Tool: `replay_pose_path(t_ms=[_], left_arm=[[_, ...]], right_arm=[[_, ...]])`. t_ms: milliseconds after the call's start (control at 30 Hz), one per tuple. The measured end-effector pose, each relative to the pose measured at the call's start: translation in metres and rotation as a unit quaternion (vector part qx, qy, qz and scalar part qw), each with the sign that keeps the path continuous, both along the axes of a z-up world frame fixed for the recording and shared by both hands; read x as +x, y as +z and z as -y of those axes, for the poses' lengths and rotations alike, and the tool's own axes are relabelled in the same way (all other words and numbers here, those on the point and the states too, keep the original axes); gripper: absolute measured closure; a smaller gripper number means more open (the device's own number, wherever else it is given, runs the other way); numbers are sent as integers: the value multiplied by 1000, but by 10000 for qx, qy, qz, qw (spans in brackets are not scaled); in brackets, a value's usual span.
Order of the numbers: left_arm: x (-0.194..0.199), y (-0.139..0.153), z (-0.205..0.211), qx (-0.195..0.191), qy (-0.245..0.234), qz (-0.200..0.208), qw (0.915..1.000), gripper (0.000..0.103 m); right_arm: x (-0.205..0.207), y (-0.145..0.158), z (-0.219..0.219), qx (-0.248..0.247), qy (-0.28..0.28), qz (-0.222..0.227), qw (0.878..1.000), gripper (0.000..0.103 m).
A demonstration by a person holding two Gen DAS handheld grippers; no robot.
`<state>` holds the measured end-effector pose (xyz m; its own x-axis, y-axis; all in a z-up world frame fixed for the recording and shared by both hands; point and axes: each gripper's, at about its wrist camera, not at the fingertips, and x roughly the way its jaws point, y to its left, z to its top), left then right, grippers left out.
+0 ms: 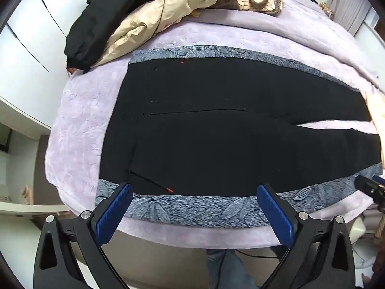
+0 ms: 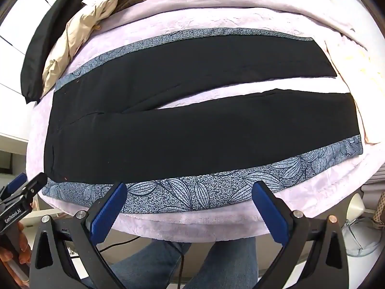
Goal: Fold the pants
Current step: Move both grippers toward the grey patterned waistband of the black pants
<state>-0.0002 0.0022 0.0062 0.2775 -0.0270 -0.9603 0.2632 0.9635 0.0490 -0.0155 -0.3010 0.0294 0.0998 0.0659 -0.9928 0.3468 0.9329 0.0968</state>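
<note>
The black pants (image 1: 216, 125) lie spread flat on a blue leaf-patterned cloth (image 1: 182, 209), which rests on a lilac blanket (image 1: 79, 125) covering the bed. The waistband end points to the left of the scene; the two legs extend to the right and are separated by a narrow wedge of blanket. In the right wrist view the same pants (image 2: 192, 142) show both legs in full, with the near leg parallel to the near strip of the patterned cloth (image 2: 216, 187), over the lilac blanket (image 2: 192, 224). The left tool (image 1: 193, 193) hangs at the near edge of the bed by the waistband end, jaws spread wide, holding nothing; its blue pads (image 1: 114, 213) sit above the cloth border, and contact with the fabric cannot be confirmed. The right tool (image 2: 189, 192) hangs at the near edge beside the near leg, jaws likewise spread wide and empty. Each tool appears at the margin of the other's view: right tool (image 1: 371, 187), left tool (image 2: 21, 192). On the far left of the bed lie a beige jacket (image 1: 154, 21) and a black garment (image 1: 96, 24), well apart from the pants.
</note>
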Motion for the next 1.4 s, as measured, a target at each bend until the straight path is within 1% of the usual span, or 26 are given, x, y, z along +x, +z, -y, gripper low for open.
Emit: replay_pose_path(t_ms=[33, 267, 400, 667, 767, 867, 1067, 1400], left_arm=[[0, -1, 0, -5, 1, -15, 10000, 0], [0, -4, -3, -5, 141, -83, 9999, 0], [-2, -1, -3, -45, 130, -23, 9999, 0], [-2, 2, -1, 12, 94, 29, 10000, 0], [-2, 1, -3, -115, 167, -70, 9998, 0], [-4, 2, 2, 66, 108, 21, 9999, 0], [-6, 3, 6, 32, -14, 27, 10000, 0], [-4, -1, 3, 43, 81, -35, 10000, 0]], right_arm=[[-5, 1, -7, -29, -18, 12, 10000, 0], [-4, 3, -9, -81, 49, -31, 10000, 0], [-4, 4, -10, -94, 60, -23, 9999, 0], [-6, 5, -13, -78, 12, 31, 10000, 0], [-7, 5, -12, -80, -7, 44, 10000, 0], [-6, 5, -12, -83, 7, 38, 10000, 0], [-6, 4, -11, -95, 5, 14, 10000, 0], [-6, 1, -13, -86, 35, -36, 10000, 0]])
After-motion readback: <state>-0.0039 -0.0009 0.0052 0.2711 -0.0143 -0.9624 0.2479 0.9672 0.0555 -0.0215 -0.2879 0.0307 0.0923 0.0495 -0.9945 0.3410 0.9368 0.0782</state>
